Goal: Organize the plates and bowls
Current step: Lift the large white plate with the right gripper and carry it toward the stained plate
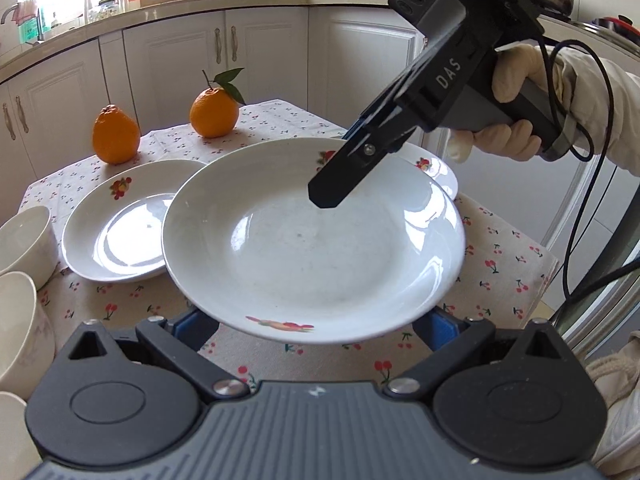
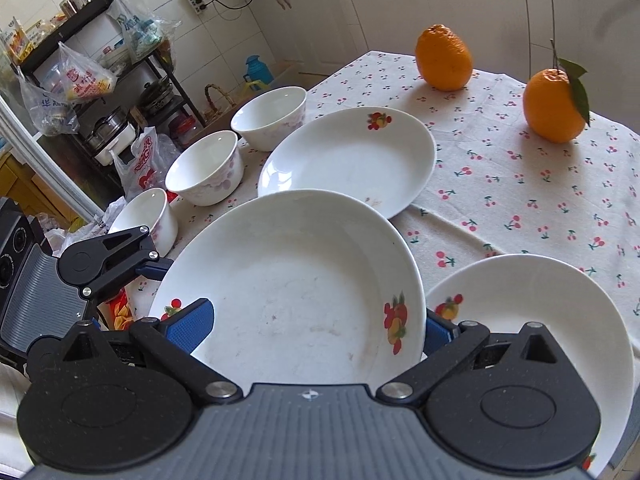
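Note:
A white plate with fruit prints [image 1: 312, 248] hangs above the cherry-print tablecloth [image 1: 500, 256], held between both grippers. My left gripper [image 1: 316, 324] spans its near rim, its jaws wide apart under the plate. My right gripper [image 1: 332, 188] reaches over its far rim; in the right wrist view this plate [image 2: 296, 296] fills the space between the blue pads [image 2: 188, 328], and the right gripper [image 2: 312, 332] grips its edge. A second plate [image 1: 120, 228] lies left on the cloth, also in the right wrist view [image 2: 352, 160]. A third plate [image 2: 528, 328] lies right.
Three white bowls [image 2: 204, 168] stand in a row along the table's left edge, two showing in the left wrist view [image 1: 20, 240]. Two oranges [image 1: 116, 134] [image 1: 214, 112] sit at the far side. Kitchen cabinets [image 1: 260, 56] stand behind; a cluttered shelf [image 2: 80, 60] stands beyond the bowls.

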The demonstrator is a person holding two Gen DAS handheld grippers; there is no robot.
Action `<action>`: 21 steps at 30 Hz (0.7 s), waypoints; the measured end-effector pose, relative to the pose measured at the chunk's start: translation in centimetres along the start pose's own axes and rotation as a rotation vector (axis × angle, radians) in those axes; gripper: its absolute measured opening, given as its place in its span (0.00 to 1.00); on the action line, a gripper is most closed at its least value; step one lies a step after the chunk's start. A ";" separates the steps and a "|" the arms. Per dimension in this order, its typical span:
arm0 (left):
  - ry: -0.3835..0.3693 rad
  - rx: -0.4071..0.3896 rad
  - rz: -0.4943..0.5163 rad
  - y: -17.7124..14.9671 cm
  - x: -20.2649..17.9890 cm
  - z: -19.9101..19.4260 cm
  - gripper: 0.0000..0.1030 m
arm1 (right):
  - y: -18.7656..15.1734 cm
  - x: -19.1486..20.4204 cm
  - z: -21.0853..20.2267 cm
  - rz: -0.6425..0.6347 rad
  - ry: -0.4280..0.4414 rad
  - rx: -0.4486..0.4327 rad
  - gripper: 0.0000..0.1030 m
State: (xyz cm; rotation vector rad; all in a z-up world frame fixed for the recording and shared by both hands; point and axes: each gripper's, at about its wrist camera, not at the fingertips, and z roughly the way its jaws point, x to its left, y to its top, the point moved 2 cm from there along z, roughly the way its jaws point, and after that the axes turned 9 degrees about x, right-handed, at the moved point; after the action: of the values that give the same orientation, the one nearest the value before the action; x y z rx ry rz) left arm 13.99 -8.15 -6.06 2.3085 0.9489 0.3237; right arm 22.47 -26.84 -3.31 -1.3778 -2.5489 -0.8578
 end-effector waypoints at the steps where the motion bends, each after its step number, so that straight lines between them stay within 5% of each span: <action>1: -0.006 0.002 0.006 0.5 -0.1 0.4 0.98 | -0.2 -0.4 -0.3 0.007 -0.005 -0.006 1.00; 21: -0.062 0.010 0.089 5.5 -2.5 5.6 0.98 | -3.8 -7.9 -3.7 0.142 -0.076 -0.094 1.00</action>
State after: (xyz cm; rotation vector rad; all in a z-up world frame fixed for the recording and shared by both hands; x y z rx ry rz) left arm 17.67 -15.51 -6.95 2.3603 0.8212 0.2823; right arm 23.44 -36.24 -4.64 -1.6257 -2.4566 -0.9273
